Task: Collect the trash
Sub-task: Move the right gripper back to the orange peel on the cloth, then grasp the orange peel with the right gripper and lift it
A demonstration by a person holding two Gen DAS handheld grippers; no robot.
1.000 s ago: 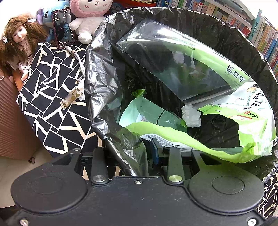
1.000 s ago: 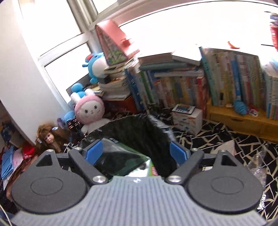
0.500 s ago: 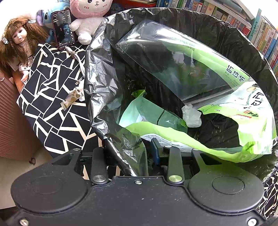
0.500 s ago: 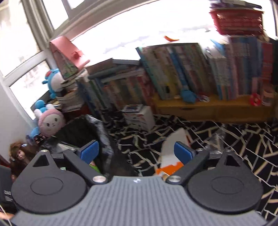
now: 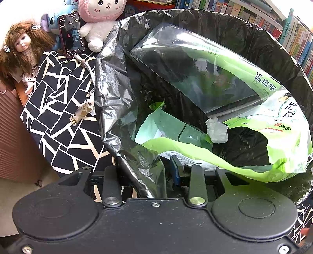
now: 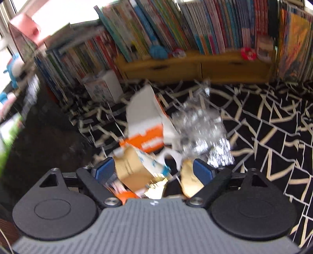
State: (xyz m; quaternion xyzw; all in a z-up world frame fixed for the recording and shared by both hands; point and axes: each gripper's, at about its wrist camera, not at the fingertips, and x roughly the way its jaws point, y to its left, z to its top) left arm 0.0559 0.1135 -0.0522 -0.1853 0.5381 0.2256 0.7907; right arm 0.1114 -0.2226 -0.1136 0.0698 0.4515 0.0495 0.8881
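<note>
My left gripper (image 5: 146,170) is shut on the near rim of the black trash bag (image 5: 117,93) that lines the bin. Inside the bin lie a green and clear plastic wrapper (image 5: 254,117) and a crumpled white tissue (image 5: 217,131). My right gripper (image 6: 153,170) points down over a pile of trash on the patterned cloth. Its jaws are wide and closing, with a torn brown carton piece (image 6: 133,168) between the blue pads, which do not press on it. Just beyond it lie a white and orange carton (image 6: 144,125) and crumpled clear plastic (image 6: 201,129).
A doll (image 5: 21,50), plush toys (image 5: 101,17) and a phone (image 5: 71,34) stand left of the bin on the black and white cloth (image 5: 58,117). Shelved books (image 6: 176,29) on a wooden base and a small white box (image 6: 103,88) line the back. The bin's dark side (image 6: 39,136) is at the left.
My right gripper has swung away from above the bin, rightward and down, and now hangs over the trash pile on the cloth. The left gripper has stayed still on the bag rim.
</note>
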